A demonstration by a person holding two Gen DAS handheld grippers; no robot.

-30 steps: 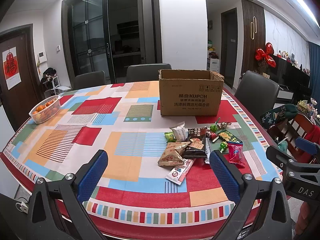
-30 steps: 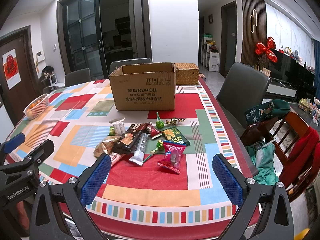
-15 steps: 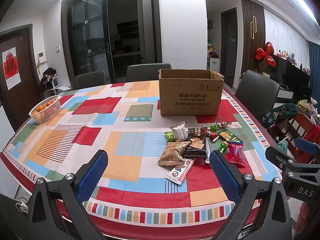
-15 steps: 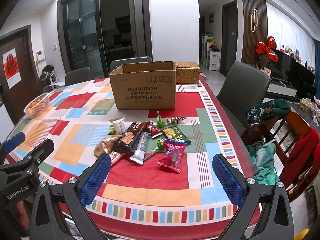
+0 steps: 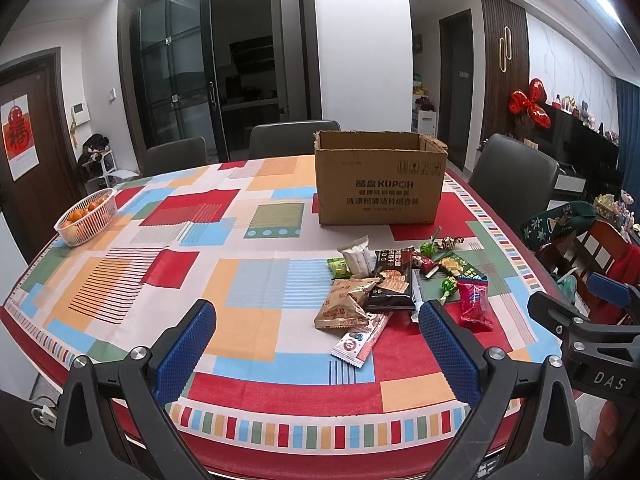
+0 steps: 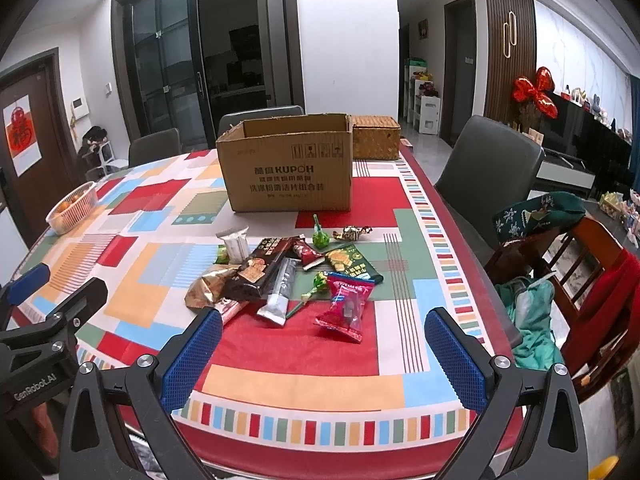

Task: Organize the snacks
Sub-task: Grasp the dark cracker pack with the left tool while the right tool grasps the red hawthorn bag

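Observation:
Several snack packets lie in a loose heap on the patterned tablecloth: a dark chocolate bar pack (image 5: 392, 280) (image 6: 260, 272), a red candy bag (image 5: 472, 304) (image 6: 346, 306), a tan biscuit pack (image 5: 344, 304) and a silver stick pack (image 6: 282, 292). An open cardboard box (image 5: 380, 184) (image 6: 288, 168) stands behind them. My left gripper (image 5: 316, 332) hovers open over the near table edge, left of the heap. My right gripper (image 6: 324, 340) is open too, just short of the red candy bag. Both hold nothing.
A white basket of oranges (image 5: 86, 216) sits at the table's far left. A wicker basket (image 6: 376, 138) stands behind the box. Grey chairs (image 6: 488, 176) ring the table, and a wooden chair with clothes (image 6: 560, 280) stands at the right.

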